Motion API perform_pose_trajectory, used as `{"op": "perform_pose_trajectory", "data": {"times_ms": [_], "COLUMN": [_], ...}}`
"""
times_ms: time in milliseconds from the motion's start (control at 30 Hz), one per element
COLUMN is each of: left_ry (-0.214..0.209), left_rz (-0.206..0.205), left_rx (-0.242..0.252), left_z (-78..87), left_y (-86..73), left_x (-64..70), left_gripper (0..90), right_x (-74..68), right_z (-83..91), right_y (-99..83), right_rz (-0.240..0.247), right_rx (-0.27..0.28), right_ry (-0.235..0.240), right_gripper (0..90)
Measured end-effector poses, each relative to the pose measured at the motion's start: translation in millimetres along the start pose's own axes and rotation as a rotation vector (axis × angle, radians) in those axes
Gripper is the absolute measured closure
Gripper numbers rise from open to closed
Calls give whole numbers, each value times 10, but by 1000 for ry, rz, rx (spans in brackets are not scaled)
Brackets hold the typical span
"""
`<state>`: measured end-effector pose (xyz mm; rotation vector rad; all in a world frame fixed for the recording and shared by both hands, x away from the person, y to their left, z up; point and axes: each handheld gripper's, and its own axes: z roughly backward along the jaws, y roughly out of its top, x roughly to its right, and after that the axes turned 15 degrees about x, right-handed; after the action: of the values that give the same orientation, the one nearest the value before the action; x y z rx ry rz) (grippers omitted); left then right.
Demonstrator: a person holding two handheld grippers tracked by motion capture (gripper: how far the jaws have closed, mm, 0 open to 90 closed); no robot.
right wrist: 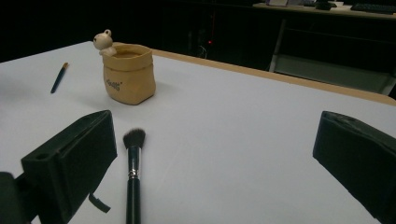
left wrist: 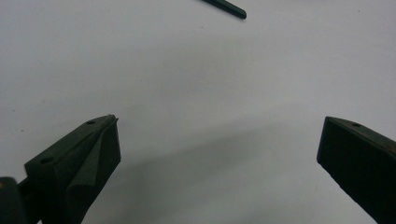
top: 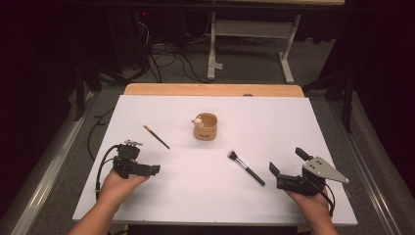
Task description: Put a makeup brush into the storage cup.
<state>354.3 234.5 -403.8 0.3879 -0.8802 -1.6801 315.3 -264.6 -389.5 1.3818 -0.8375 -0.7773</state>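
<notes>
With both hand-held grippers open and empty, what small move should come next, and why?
Probably shift the right hand-held gripper left and forward over the makeup brush. Its jaws stand wide apart, and the brush lies flat beside its left jaw, not between them. The tan pot stands behind, apparently its destination.

Your high view looks forward and down from above your side of the table [top: 147, 205], taking in the whole white sheet and the floor beyond. Your left gripper view sits low and close over the sheet, facing down along its own parted jaws; it shares the tip of the thin brush [left wrist: 224, 7] [top: 156, 136] with the high view. Your right gripper view looks low across the table toward the cup [right wrist: 129, 74] [top: 205, 127] and the makeup brush [right wrist: 133, 172] [top: 245, 168]
</notes>
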Motion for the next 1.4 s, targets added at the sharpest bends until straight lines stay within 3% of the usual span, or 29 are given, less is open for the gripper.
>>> {"op": "perform_pose_trajectory", "data": {"times_ms": [467, 667, 1133, 1400], "left_ry": [-1, 16, -10, 11], "left_rz": [20, -7, 28, 43], "left_rx": [-117, -153, -268, -313], "left_z": [-37, -79, -202, -288], "left_y": [156, 218, 298, 424], "left_x": [-24, -22, 9, -3], "left_gripper": [2, 6, 10, 36], "right_x": [7, 4, 8, 9], "right_z": [4, 5, 7, 9], "right_y": [2, 3, 4, 0], "right_rz": [1, -1, -5, -8], "right_rx": [1, 0, 0, -1], "right_ry": [3, 3, 4, 4], "right_gripper": [9, 9, 9, 9]}}
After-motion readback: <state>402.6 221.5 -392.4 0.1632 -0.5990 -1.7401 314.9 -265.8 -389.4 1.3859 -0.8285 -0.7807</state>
